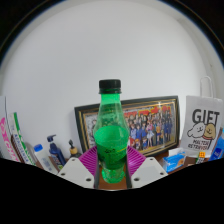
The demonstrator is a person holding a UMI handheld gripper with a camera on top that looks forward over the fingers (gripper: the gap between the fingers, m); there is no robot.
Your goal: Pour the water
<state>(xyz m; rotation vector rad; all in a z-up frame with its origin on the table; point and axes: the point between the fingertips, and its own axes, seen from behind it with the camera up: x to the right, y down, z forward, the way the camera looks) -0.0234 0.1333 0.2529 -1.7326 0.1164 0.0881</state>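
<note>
1 green bottle [111, 128], cap on, is clenched between my claw's [112, 172] fingers, upright before a framed photo [150, 125]. Pouring has not begun.

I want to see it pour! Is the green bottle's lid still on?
Yes, on. The black cap sits atop the upright green bottle, which stands between the tongs.

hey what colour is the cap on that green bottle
Black. The cap tops the green bottle, seen in the gripper view.
</note>
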